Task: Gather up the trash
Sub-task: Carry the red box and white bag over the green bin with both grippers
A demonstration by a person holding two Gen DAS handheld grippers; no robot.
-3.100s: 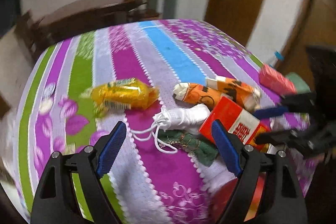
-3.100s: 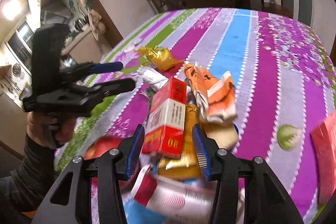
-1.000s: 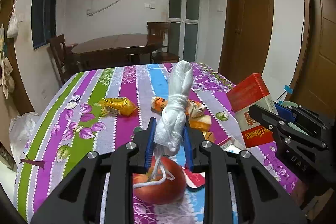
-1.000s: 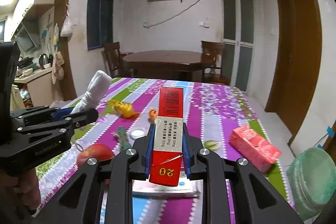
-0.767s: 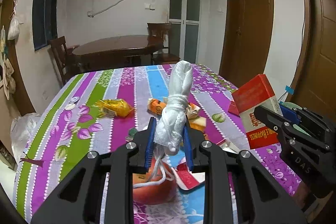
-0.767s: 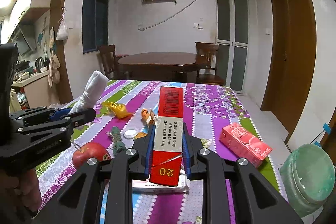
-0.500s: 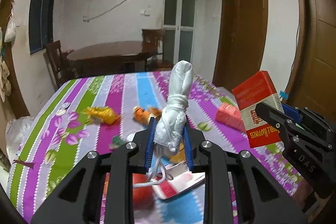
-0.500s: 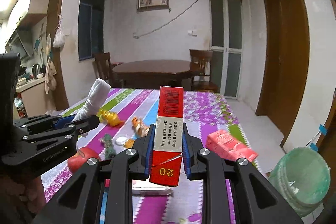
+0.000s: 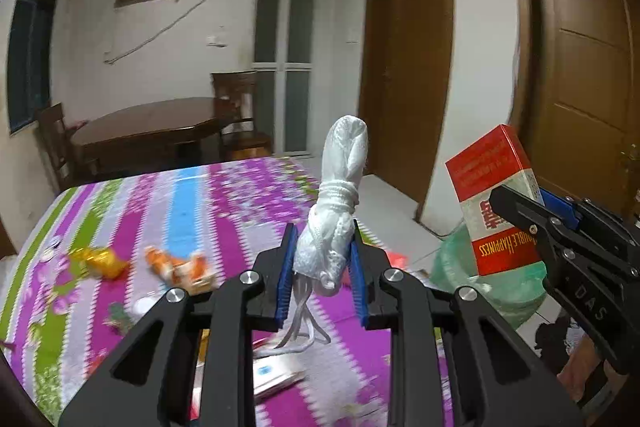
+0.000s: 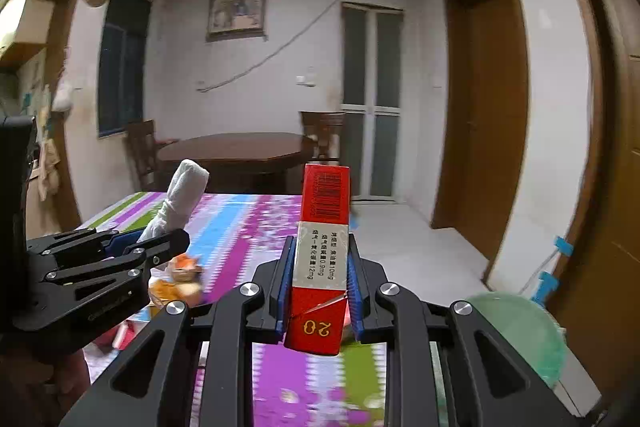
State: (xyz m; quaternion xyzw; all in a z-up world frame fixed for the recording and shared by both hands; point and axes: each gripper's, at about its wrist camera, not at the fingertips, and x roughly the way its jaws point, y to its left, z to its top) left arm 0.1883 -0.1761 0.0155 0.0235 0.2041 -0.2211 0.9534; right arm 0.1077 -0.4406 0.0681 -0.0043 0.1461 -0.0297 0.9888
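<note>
Left wrist, tool (image 9: 322, 281) pinching white bundle (image 9: 338, 211), table (image 9: 224, 199) blurred

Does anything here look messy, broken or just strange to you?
Yes. The striped table is littered: a yellow wrapper, a crumpled orange carton and other scraps lie scattered. The red cigarette box in the right gripper looks torn near its lower end.

wooden table (image 10: 234, 147), chair (image 10: 326, 135), framed picture (image 10: 237, 14)

Left gripper (image 9: 322, 275) clamps a white bundle (image 9: 336, 203) above the striped tablecloth (image 9: 200, 203).
</note>
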